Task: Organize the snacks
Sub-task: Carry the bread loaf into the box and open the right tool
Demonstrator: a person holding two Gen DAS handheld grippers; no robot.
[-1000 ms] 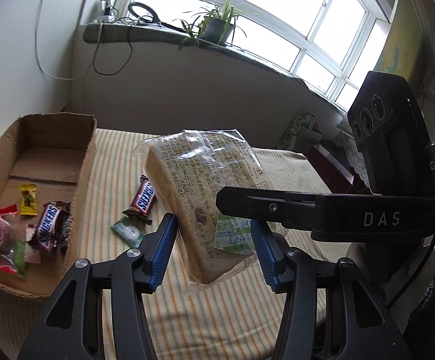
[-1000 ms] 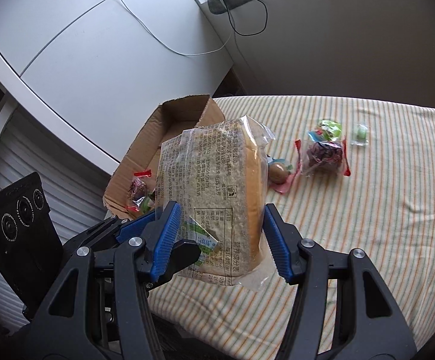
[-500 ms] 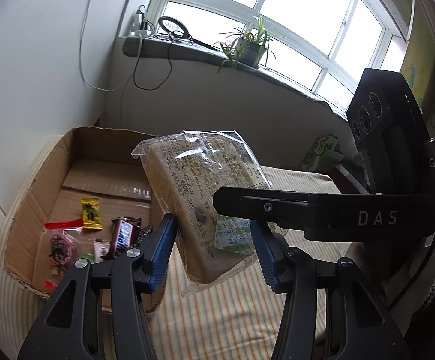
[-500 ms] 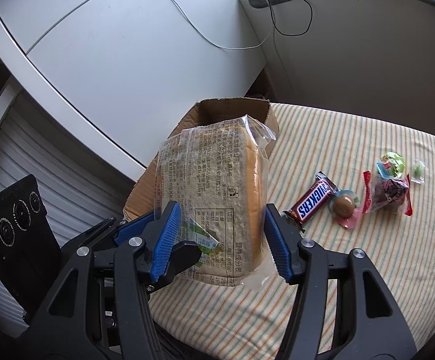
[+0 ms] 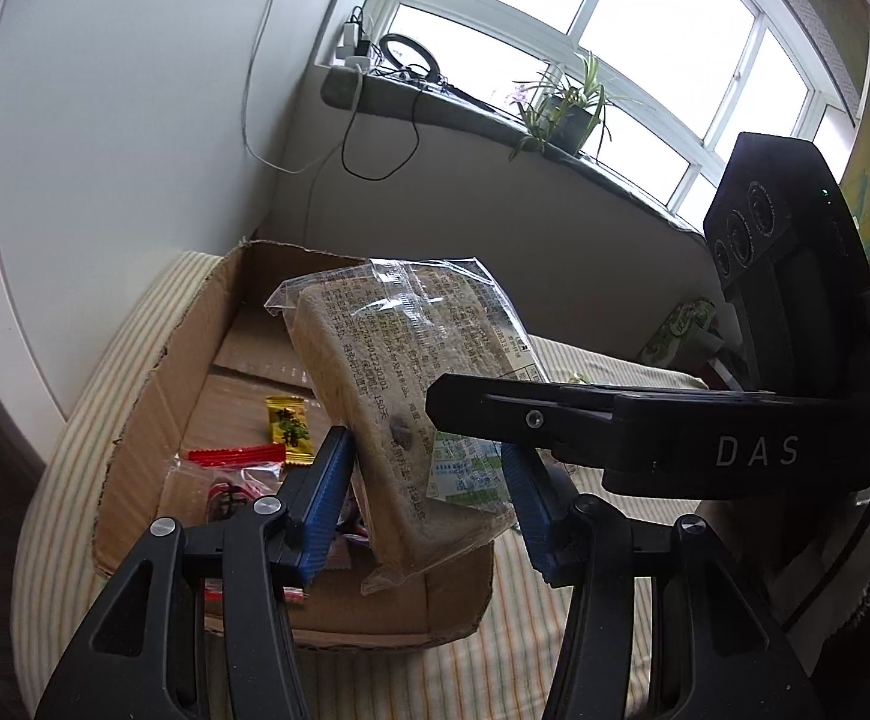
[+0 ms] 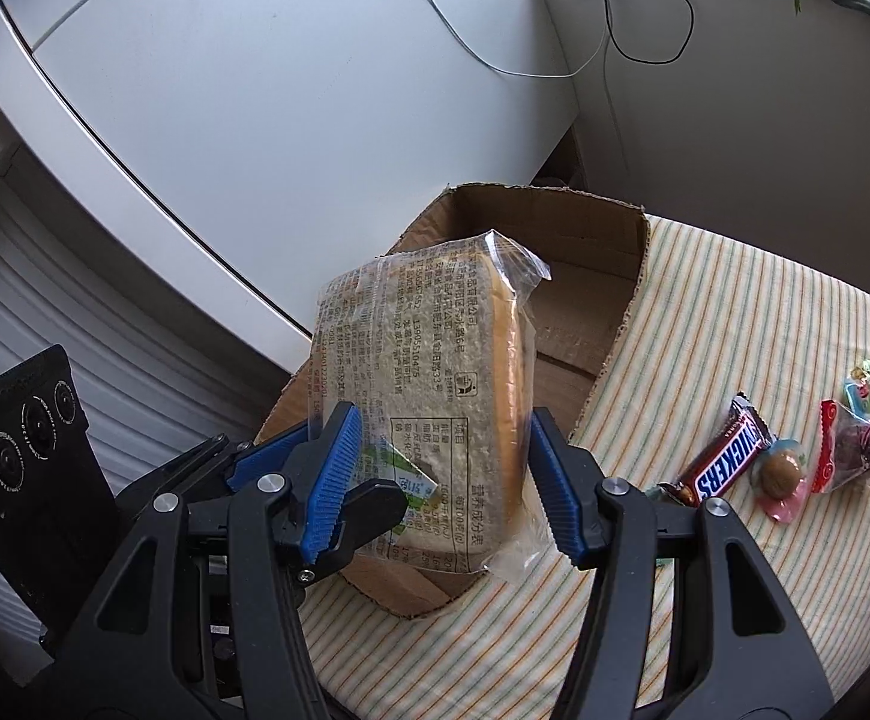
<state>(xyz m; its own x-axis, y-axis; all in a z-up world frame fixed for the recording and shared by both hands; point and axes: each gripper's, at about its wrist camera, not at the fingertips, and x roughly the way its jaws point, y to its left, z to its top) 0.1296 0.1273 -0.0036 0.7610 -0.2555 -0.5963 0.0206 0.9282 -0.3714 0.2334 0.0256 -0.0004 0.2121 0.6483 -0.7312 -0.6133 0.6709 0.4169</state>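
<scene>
A loaf of sliced bread in a clear printed bag (image 5: 399,384) (image 6: 435,372) hangs in the air, tilted, over the open cardboard box (image 5: 147,420) (image 6: 561,228). My left gripper (image 5: 426,495) is shut on the loaf's lower end, blue pads pressing both sides. My right gripper (image 6: 444,480) grips the same loaf from the other side, crossing the left wrist view as a black bar (image 5: 645,426). In the right wrist view the left gripper's fingers (image 6: 369,498) reach in from the left. Inside the box lie a yellow candy (image 5: 288,426) and a red-edged packet (image 5: 225,474).
The box sits at the corner of a striped bed (image 6: 735,570), against a white cabinet (image 6: 255,120). A Snickers bar (image 6: 726,462), a round brown candy (image 6: 783,471), a dark fruit packet (image 6: 861,450) and a green sweet (image 6: 867,375) lie on the bed to the right.
Both grippers have carried the loaf sideways from above the striped bed to above the box. The grip on the loaf has stayed the same.
</scene>
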